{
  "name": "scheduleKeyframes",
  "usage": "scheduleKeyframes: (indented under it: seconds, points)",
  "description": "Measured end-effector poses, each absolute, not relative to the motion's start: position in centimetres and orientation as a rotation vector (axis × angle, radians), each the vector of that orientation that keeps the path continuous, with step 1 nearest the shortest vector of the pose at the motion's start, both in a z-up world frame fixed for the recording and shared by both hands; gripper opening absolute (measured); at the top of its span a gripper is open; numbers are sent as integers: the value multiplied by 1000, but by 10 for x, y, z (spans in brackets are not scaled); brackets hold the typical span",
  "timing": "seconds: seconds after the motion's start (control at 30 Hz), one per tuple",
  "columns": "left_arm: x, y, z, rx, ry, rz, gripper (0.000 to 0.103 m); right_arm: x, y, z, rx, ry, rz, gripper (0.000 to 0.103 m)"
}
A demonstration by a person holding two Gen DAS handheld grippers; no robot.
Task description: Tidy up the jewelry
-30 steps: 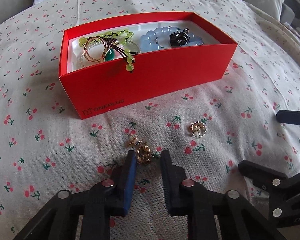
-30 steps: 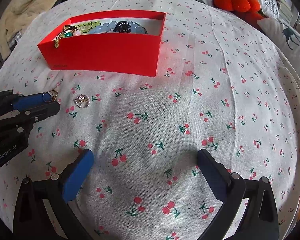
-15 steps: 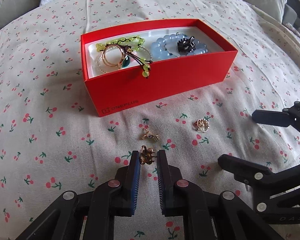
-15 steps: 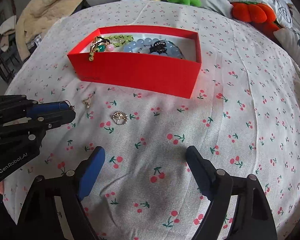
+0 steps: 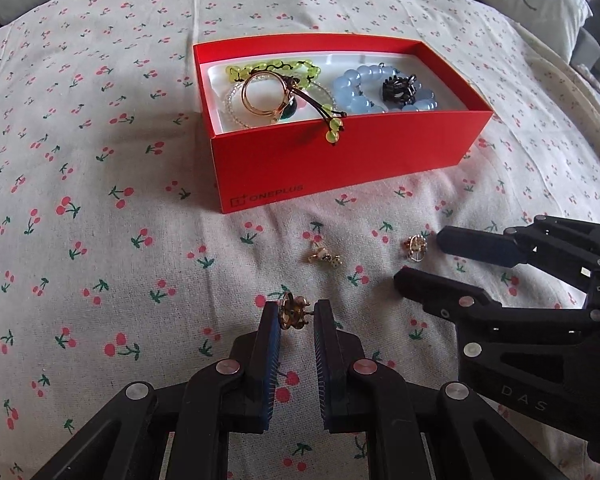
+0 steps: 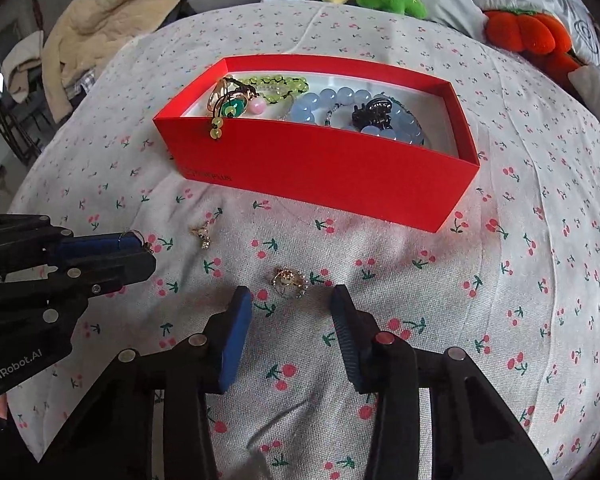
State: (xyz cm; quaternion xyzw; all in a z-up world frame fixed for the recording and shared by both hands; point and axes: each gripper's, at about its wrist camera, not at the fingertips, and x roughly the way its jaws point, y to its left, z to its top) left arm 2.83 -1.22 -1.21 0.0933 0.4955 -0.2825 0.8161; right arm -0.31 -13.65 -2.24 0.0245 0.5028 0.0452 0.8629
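Pinching a small gold earring [image 5: 293, 313] between its nearly closed tips, the left gripper [image 5: 296, 316] hangs above the cherry-print cloth [image 5: 100, 240], while the right gripper [image 6: 292, 304], jaws closing but touching nothing, frames a gold ring [image 6: 288, 278] just beyond its fingertips, the red box [image 6: 320, 164] farther ahead.

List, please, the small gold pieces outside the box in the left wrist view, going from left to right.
Gold earring held in the left gripper → small gold piece on the cloth → round gold piece beside the right gripper, whose jaws are closing.
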Motion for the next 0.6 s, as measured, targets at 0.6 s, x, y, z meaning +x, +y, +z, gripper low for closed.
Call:
scheduleKeyframes:
  seconds: [0.6]
  points:
    - [30,-9,-12,190,1061,-596,11,0,-138,-20,75,1031,103,18]
